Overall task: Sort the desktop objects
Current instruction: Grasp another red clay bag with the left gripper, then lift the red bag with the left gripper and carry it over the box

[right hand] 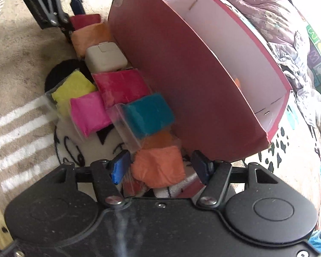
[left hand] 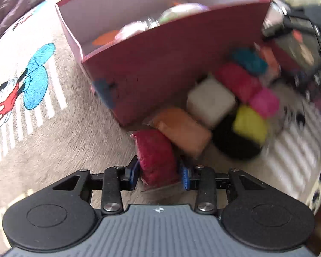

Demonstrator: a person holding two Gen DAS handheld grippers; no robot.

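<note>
My left gripper (left hand: pixel 159 175) is shut on a dark red clay packet (left hand: pixel 158 156) lying on the blanket at the near end of a row of packets. In the right wrist view the same gripper (right hand: pixel 71 19) sits at the row's far end. My right gripper (right hand: pixel 160 167) is open, its jaws straddling an orange packet (right hand: pixel 158 167) with small gaps on both sides. Between the two lie a peach packet (right hand: pixel 89 37), a white charger block (right hand: pixel 104 59), and crimson (right hand: pixel 122 85), yellow (right hand: pixel 72 87), pink (right hand: pixel 88 112) and teal (right hand: pixel 147 114) packets.
A tall red cardboard box (right hand: pixel 182 75) with a white inside stands right beside the row; blurred items lie inside the box (left hand: pixel 171 64). Everything rests on a plush cartoon-print blanket (left hand: pixel 42 128). Crumpled bedding (right hand: pixel 278 25) lies beyond the box.
</note>
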